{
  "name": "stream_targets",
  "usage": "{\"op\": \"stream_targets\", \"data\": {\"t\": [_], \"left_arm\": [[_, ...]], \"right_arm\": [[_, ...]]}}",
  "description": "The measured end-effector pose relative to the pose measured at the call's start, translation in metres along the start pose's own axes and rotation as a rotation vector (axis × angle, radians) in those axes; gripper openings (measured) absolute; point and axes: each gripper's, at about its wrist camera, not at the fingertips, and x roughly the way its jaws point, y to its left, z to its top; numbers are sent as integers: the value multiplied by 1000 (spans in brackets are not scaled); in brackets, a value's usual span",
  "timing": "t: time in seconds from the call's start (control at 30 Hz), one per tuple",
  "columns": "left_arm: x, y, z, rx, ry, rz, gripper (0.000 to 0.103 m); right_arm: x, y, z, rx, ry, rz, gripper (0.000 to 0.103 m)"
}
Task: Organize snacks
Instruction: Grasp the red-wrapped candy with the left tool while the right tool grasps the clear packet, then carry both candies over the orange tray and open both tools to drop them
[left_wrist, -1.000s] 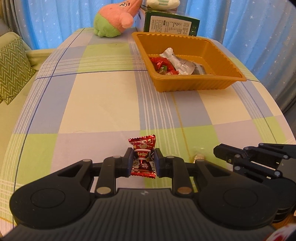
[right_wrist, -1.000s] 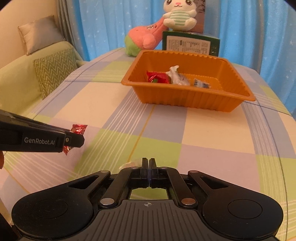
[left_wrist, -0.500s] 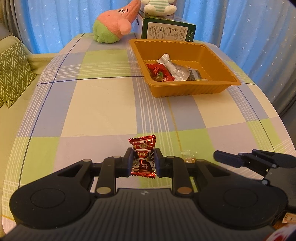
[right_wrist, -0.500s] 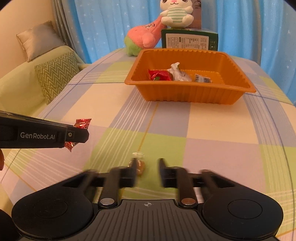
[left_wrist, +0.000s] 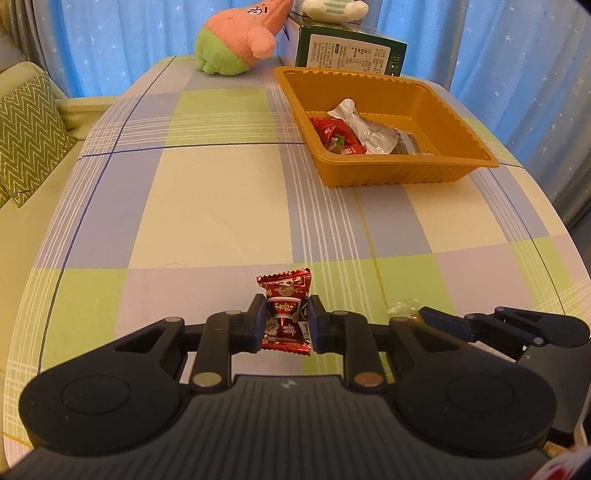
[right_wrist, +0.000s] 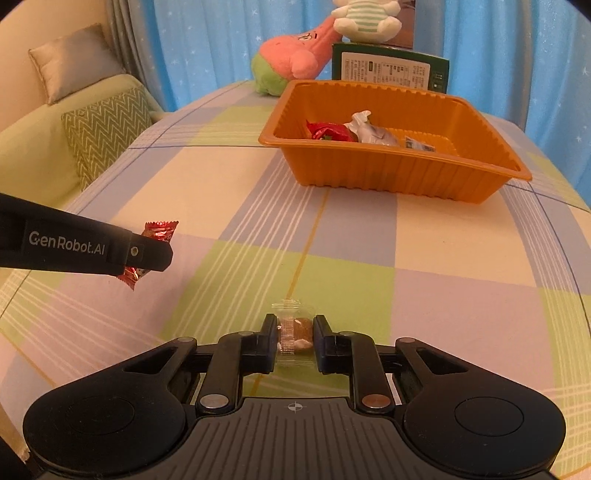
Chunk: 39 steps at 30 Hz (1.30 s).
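Clear-wrapped sweet (right_wrist: 294, 334) lies between the right gripper's (right_wrist: 295, 339) part-open fingers, long axis pointing ahead.
Left gripper (left_wrist: 284, 323) pinches a red candy (left_wrist: 285, 309); orange tray (right_wrist: 376, 177) lies ahead.

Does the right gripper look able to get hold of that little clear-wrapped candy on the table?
Probably yes: the clear-wrapped candy already lies between the right gripper's open fingers, with nothing in between. The left gripper, holding a red candy, is off to the side.

Both the left gripper (left_wrist: 284, 319) and right gripper (right_wrist: 294, 339) matt black: ribbed housing flanked by round discs, silver and copper-toned pivot screws on the linkage arms, white "GenRobot.AI" lettering along the left one's side in the right wrist view.
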Motion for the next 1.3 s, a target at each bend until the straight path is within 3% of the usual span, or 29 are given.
{"op": "stream_targets", "data": {"t": [0.7, 1.3], "left_arm": [[-48, -59, 8, 67, -75, -46, 21], [-55, -79, 18, 90, -96, -67, 21]], "right_arm": [[-92, -47, 24, 90, -134, -47, 21], [-110, -74, 35, 126, -150, -61, 21]]}}
